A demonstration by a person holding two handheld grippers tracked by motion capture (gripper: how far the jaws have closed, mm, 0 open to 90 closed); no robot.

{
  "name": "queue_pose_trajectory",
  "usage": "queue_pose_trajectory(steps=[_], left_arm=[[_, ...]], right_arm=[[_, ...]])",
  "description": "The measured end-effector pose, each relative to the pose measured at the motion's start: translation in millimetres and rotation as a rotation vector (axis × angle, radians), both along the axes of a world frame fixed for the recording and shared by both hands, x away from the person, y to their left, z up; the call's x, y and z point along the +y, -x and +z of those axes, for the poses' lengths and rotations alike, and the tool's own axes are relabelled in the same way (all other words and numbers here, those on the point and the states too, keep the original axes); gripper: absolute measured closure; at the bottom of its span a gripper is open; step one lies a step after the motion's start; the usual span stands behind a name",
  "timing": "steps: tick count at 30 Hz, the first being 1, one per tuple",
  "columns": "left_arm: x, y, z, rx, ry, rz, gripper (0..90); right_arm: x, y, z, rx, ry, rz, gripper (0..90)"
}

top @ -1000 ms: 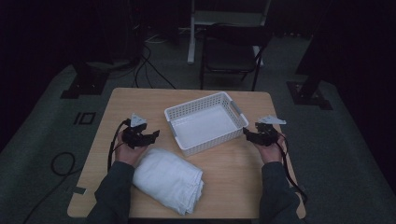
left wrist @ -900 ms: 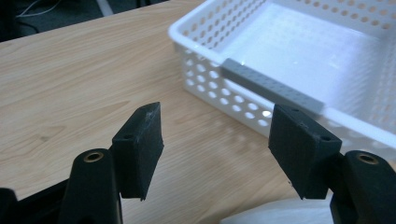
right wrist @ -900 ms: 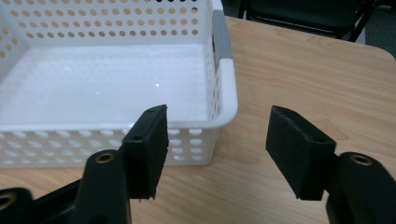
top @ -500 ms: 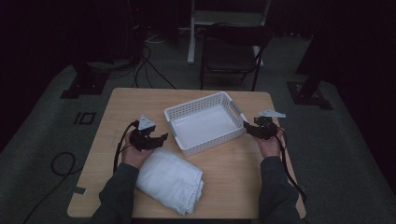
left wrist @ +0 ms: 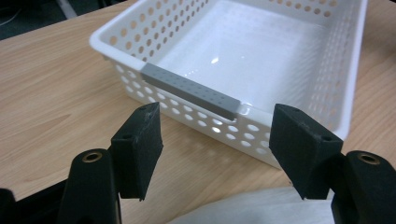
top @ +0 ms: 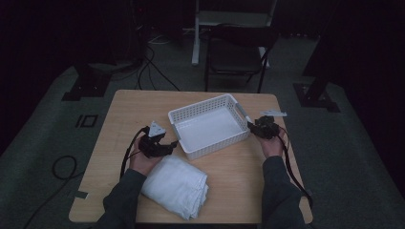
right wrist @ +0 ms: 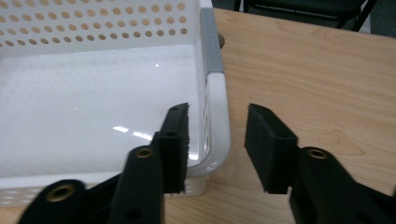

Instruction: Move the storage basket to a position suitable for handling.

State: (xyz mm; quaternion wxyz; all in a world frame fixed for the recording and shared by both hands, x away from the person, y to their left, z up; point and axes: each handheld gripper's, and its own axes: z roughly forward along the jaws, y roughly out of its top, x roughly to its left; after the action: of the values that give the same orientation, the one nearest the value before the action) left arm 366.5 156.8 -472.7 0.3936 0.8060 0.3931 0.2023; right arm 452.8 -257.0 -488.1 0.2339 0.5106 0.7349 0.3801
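**A:** White basket [top: 217, 144], empty, set at a slant mid-tabletop [top: 138, 109]. Why flanked at both short ends?

**B:** Arranged, by the look of it, for a two-handed grasp. Right tool [top: 251, 126] placed astride the wall at the basket's right end, near the corner: one pad inside, the other outside. Part open, having just been closing. Wall between the pads but not yet pinched (a clear gap on the outer side).

**A:** And the left tool [top: 173, 144]?

**B:** Held just short of the opposite end, aimed at the grey handle [left wrist: 189, 88] on that rim. About half open, gripping nothing. Rim ahead of the pads, not between them.

**A:** Reason for the folded white towel [top: 176, 186] near the front edge, beside the left hand?

**B:** Probably waiting to go into the basket. Kept apart from it for now and touched by neither tool.

**A:** Needed next, as a judgement?

**B:** Likely easing the left tool forward over the handle, then finishing the squeeze at both ends. Worth keeping even, given the light, perforated plastic: a one-sided pinch could tip or skid the basket across the smooth wood.
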Motion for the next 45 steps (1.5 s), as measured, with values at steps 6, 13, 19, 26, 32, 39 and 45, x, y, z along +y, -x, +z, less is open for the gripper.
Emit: queue_pose_trajectory(steps=[6, 13, 19, 26, 32, 39, 45], left_arm=[[-5.7, 1.2, -2.7, 0.005, -0.001, -0.017, 34.3], [-8.2, 0.7, -4.3, 0.005, -0.007, -0.021, 34.3], [-10.7, 4.0, -5.1, 0.009, 0.000, -0.041, 34.4], [-26.8, 11.5, -9.4, 0.010, -0.035, -0.099, 32.3], [-34.7, 10.1, -14.7, 0.021, -0.093, -0.098, 29.6], [-28.4, 3.9, -13.4, 0.040, -0.101, -0.059, 39.2], [-19.9, -2.8, -11.0, 0.068, -0.085, -0.013, 49.6]], right_arm=[[0.9, -1.9, -2.9, 0.020, -0.017, -0.009, 72.8], [5.7, -0.3, -2.2, 0.021, -0.017, -0.070, 79.0], [8.4, 1.7, -1.8, 0.021, -0.006, -0.090, 79.2], [8.3, 1.3, -1.3, 0.026, -0.005, -0.087, 79.1], [9.2, 3.4, -1.6, 0.029, -0.016, -0.074, 78.4], [14.7, 14.1, -2.6, 0.020, -0.017, -0.033, 75.3], [17.5, 19.6, -2.6, 0.026, -0.021, -0.011, 72.0]])
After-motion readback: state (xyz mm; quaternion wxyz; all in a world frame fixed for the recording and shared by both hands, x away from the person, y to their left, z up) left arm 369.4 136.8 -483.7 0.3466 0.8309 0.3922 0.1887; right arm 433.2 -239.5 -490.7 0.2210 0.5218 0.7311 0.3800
